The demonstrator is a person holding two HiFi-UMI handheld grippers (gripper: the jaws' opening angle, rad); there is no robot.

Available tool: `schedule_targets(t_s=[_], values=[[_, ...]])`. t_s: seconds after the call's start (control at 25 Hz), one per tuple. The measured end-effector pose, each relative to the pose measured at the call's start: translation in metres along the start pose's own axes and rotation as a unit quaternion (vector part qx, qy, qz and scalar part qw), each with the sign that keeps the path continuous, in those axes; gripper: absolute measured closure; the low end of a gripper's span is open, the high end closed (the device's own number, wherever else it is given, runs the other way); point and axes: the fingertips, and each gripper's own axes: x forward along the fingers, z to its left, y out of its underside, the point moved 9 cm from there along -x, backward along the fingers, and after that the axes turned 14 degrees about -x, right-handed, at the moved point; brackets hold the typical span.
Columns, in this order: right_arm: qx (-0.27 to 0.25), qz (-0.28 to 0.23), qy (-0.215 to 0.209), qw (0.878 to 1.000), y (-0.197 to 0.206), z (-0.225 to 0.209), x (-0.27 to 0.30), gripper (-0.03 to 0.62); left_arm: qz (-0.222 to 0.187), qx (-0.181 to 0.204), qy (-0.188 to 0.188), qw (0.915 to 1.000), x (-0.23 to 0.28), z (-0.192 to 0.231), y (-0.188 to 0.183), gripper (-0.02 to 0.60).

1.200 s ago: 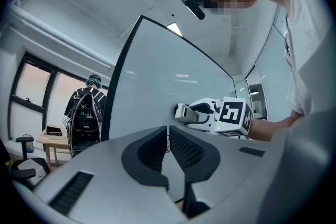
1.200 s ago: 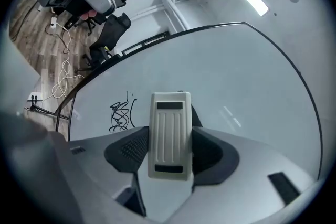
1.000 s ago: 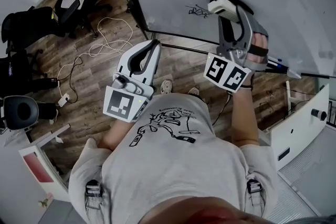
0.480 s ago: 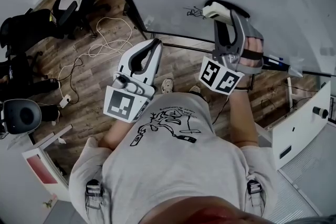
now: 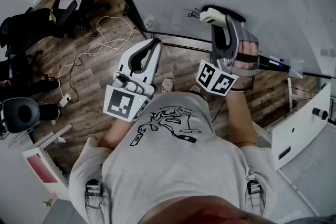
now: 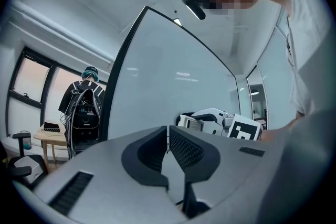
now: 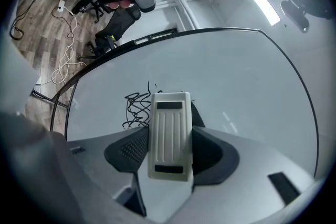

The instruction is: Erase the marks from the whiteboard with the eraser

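**Eraser at the edge of the scribble**

The right hand-held gripper (image 7: 169,150) is clamped on the eraser (image 7: 169,134), with one jaw on each long side of the ribbed white body. The eraser stands up lengthwise out of the jaws. Its far end sits against the whiteboard (image 7: 241,81), right beside the black marks (image 7: 135,107). The scribble lies just left of the eraser's top, and its right edge is tucked behind the eraser's side. Whether the pad is actually pressing on the board is hard to say from these angles, but it looks that way.

From the head view, the right hand (image 5: 247,55) is wrapped around the grip with the arm reached forward. The tool is pointed up at the lower part of the board, and its marker cube (image 5: 215,77) faces back toward the person.

The left hand-held gripper (image 6: 168,139) has its jaws pressed together with nothing between them. It is held lower and closer to the body, off the board's left edge and above the wooden floor (image 5: 84,86). Loose cables (image 5: 105,39) trail across the floor there, and an office chair (image 5: 71,0) stands beyond them.
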Motion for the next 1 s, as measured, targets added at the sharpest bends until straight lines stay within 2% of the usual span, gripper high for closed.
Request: schedule_targets(t_s=[0.56, 0.8, 1.0], values=[[-0.006, -0.003, -0.022, 1.0, -0.004, 0.034, 0.005, 0.338, -0.001, 0.002, -0.01, 0.9999, -0.006, 0.005, 0.0, 0.549], [-0.023, -0.003, -0.053, 0.998, -0.006, 0.065, 0.009, 0.338, -0.005, 0.002, -0.014, 0.9999, -0.011, 0.004, -0.001, 0.549], [-0.035, -0.002, -0.098, 0.995, -0.008, 0.103, 0.013, 0.338, -0.006, 0.003, -0.02, 0.9998, -0.017, 0.004, -0.002, 0.549]])
